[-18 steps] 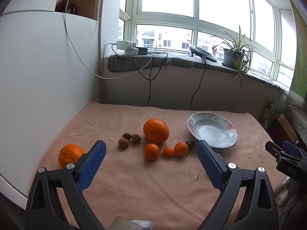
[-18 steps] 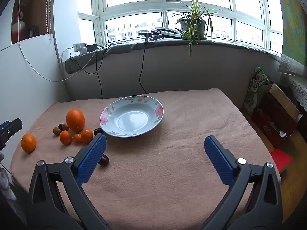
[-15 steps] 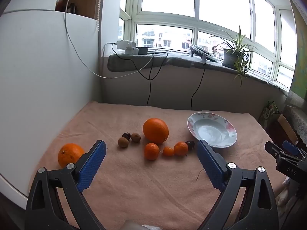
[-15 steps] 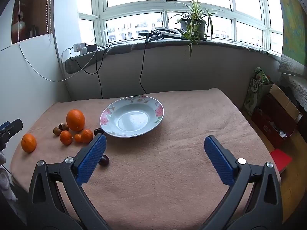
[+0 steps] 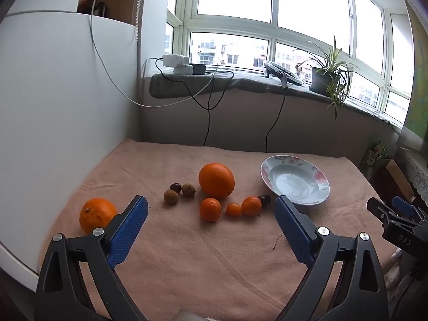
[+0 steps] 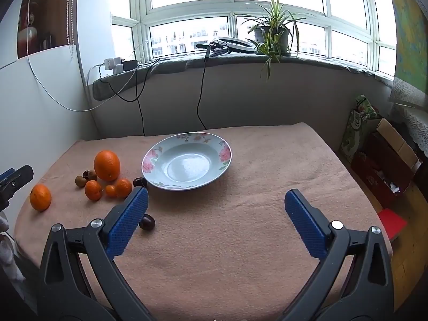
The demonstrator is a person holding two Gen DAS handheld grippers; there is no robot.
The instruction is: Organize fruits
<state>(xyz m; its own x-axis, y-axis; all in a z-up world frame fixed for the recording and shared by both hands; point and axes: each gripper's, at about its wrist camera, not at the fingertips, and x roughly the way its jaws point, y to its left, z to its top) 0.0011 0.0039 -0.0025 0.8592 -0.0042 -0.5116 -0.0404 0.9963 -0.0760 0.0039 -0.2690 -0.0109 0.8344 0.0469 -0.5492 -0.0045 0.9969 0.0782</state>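
With both the left tongs (image 5: 211,222) and right tongs (image 6: 214,208) spread and empty, you did best to start with the big orange (image 5: 216,180), squeezing gently before lifting it to the plate (image 5: 319,175).

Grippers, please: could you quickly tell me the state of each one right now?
Left gripper: open, holding nothing, above the cloth.
Right gripper: open, holding nothing.
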